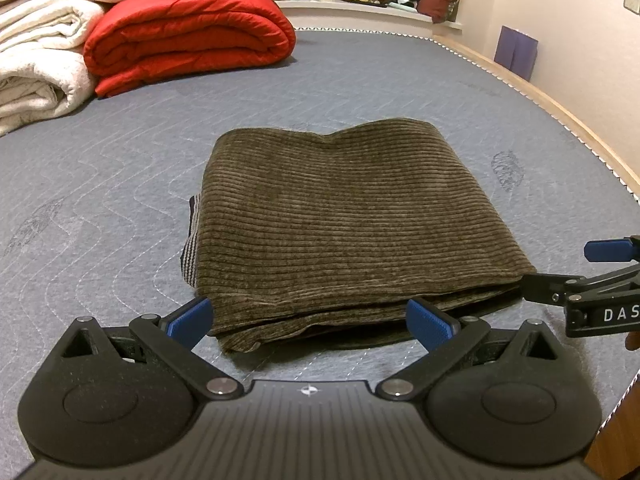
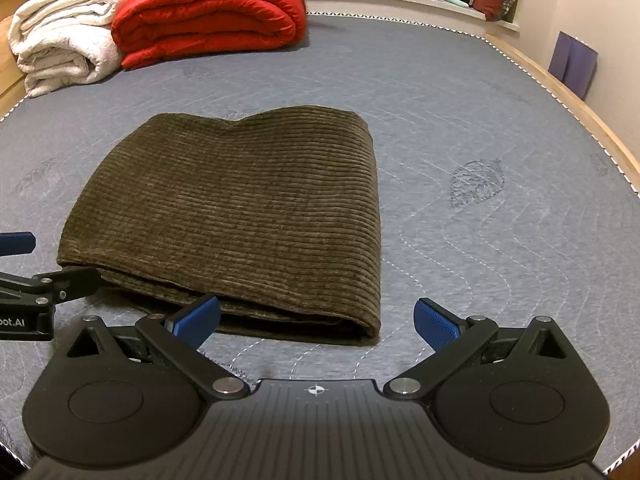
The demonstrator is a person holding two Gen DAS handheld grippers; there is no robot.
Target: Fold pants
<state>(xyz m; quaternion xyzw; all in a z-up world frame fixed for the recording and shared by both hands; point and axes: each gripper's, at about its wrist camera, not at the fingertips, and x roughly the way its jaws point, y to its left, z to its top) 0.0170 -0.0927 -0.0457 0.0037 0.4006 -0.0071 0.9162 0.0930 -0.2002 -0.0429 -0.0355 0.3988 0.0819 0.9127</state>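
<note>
Beside the folded pants (image 1: 340,216), left gripper (image 1: 310,322) and right gripper (image 2: 316,320) gape wide, empty.

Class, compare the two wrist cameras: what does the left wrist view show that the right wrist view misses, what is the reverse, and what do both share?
Only the left wrist view shows a striped lining peeking out at the left edge of the folded pants.

Only the right wrist view shows the pants' rounded right fold side-on.

Both show the pants folded on the grey mattress, the red quilt, white blankets, and the left gripper and right gripper open.
</note>
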